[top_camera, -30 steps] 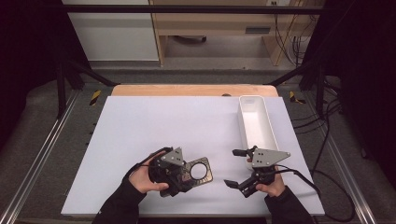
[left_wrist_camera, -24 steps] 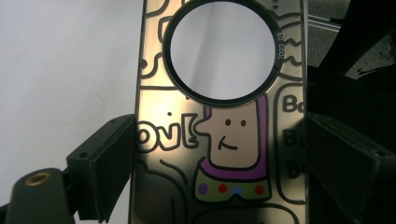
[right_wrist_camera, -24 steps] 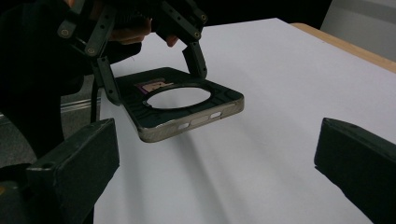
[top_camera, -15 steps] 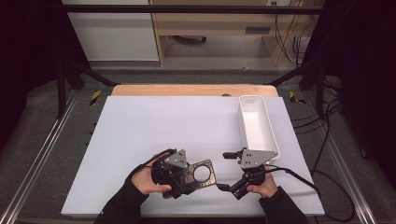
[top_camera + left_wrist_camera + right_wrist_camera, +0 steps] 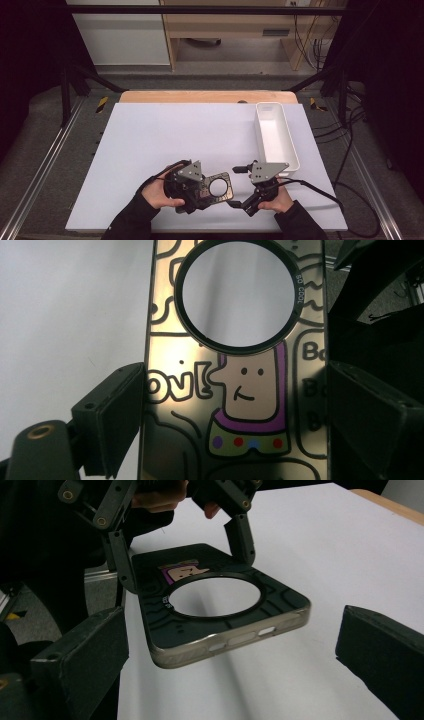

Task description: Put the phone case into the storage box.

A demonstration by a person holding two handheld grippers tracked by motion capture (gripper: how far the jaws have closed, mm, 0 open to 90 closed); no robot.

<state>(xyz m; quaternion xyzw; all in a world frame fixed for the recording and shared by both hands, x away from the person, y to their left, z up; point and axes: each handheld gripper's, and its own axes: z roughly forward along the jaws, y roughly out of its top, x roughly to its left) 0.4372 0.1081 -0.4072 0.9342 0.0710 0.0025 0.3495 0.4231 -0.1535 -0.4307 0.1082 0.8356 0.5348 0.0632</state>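
Far left of the high view: bare white worktop [image 5: 150, 135].

Next, left gripper [image 5: 192, 186], jaws closed on the two long sides of a phone case [image 5: 216, 186]. Held flat and lifted a little off the worktop, likely so the other gripper can reach its free end.

On the case, in the left gripper view [image 5: 235, 390]: a big round ring with a see-through middle, and a cartoon man with a purple edge and coloured dots on his shirt. Small white words on the ring, "so cool" or close to it, too tiny to be sure. Fat bubble letters beside the man, cut off: maybe "ove" on one side, "Bo" on the other.

Then right gripper [image 5: 243, 204], just beside the case's free end. Jaws open, one on each side of that end in the right gripper view, not touching the case [image 5: 220, 605]. Probably lined up to take hold.

Far right: long white tray [image 5: 292, 150], near the right gripper, maybe where the case goes.
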